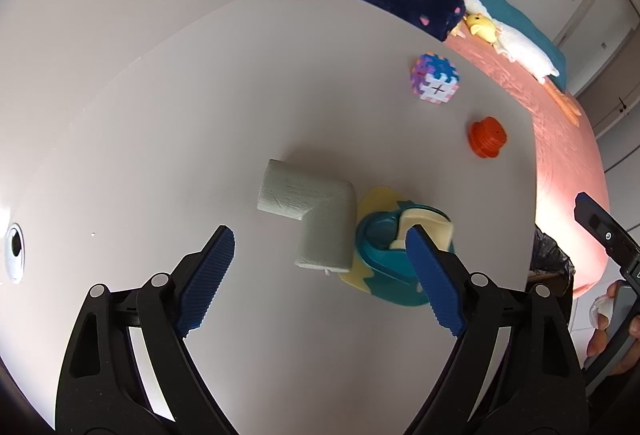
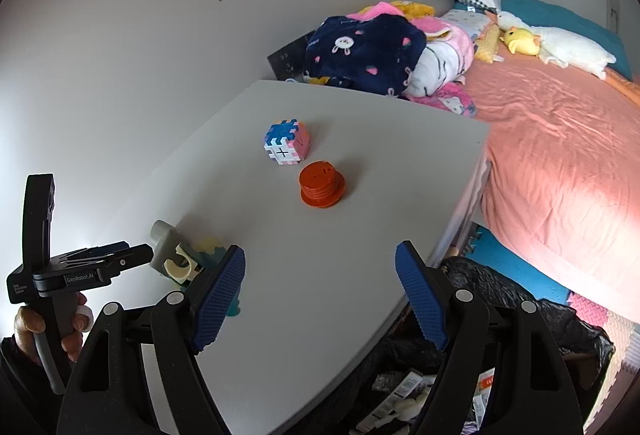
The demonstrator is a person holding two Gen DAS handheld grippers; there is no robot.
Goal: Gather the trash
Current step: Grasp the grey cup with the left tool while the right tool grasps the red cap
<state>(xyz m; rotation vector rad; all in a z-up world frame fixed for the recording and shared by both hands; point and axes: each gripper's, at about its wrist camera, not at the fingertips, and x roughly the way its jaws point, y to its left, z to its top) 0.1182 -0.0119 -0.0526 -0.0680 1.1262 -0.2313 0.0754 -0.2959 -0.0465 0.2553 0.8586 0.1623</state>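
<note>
On the white table [image 1: 200,115] lie a grey L-shaped foam piece [image 1: 310,211] and, touching it on the right, a teal and yellow tape dispenser [image 1: 394,255]. My left gripper [image 1: 320,263] is open just above them, its jaws on either side of the foam's near end. The foam piece [image 2: 162,243] and dispenser [image 2: 192,261] also show at the left of the right wrist view. My right gripper [image 2: 320,287] is open and empty above the table's near right edge [image 2: 452,235]. A black trash bag [image 2: 500,335] with scraps hangs open below that edge.
A colourful puzzle cube [image 1: 435,83] and an orange screw cap [image 1: 487,137] sit further back on the table; they also show in the right wrist view, cube [image 2: 287,142] and cap [image 2: 322,183]. A bed [image 2: 560,155] with blankets and plush toys stands to the right.
</note>
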